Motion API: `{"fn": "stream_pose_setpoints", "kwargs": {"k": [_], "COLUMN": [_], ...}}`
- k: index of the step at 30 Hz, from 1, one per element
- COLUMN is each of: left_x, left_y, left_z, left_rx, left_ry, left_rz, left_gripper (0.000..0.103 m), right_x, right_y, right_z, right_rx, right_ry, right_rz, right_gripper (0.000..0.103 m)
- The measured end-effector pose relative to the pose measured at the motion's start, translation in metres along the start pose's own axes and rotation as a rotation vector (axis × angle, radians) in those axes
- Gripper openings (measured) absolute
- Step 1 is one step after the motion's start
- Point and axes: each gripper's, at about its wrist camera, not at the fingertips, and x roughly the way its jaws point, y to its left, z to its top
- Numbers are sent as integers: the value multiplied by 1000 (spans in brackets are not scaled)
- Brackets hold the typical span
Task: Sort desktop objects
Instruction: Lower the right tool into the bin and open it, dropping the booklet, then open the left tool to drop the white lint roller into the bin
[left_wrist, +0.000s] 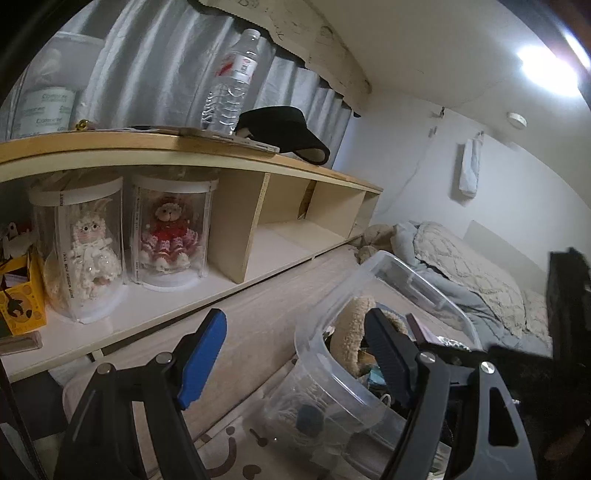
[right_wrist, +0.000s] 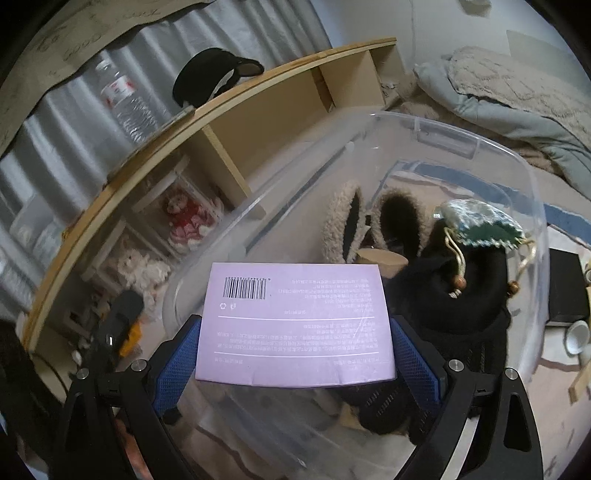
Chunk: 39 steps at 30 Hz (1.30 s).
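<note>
Right tongs (right_wrist: 295, 350) are pinching a purple box (right_wrist: 295, 321) over the clear bin (right_wrist: 461, 136). Left tongs (left_wrist: 295, 354) are hanging spread wide and holding nothing. Fluffy slippers (right_wrist: 343, 221) and a pouch (right_wrist: 476, 221) are already sitting inside. More sorting is likely left.

A wooden shelf (left_wrist: 192, 147) runs up and to the left of the left gripper, carrying a water bottle (left_wrist: 232, 81) and a black visor cap (left_wrist: 284, 133) on top, with two dolls in clear tubes, one white (left_wrist: 92, 243) and one red (left_wrist: 168, 230), in the compartment below. Far ahead to the right lies rumpled bedding (left_wrist: 461, 266), and a ceiling lamp (left_wrist: 550, 70) glares high above it
</note>
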Motion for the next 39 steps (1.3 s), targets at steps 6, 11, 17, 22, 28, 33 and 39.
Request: {"fn": "stream_pose_setpoints", "kwargs": {"k": [6, 11, 17, 22, 28, 33, 39], "left_x": [-3, -2, 1, 3, 3, 3, 4], "left_y": [12, 18, 20, 19, 15, 12, 4], "left_z": [2, 2, 1, 1, 0, 1, 0], "left_rx": [-23, -40, -42, -35, -19, -7, 21], "left_ry": [-16, -18, -10, -6, -5, -6, -3], "left_rz": [35, 43, 47, 41, 46, 51, 58], "left_gripper": [77, 77, 79, 79, 79, 79, 80], "right_x": [25, 39, 35, 29, 14, -5, -26], "right_y": [-1, -3, -3, -10, -12, -9, -7], "right_z": [14, 18, 18, 16, 12, 7, -3], "right_rx": [3, 28, 26, 41, 6, -64, -152], "right_ry": [43, 74, 46, 40, -9, -79, -158], "right_rz": [-42, -24, -9, 0, 25, 57, 18], "right_gripper": [97, 98, 103, 103, 103, 103, 103]}}
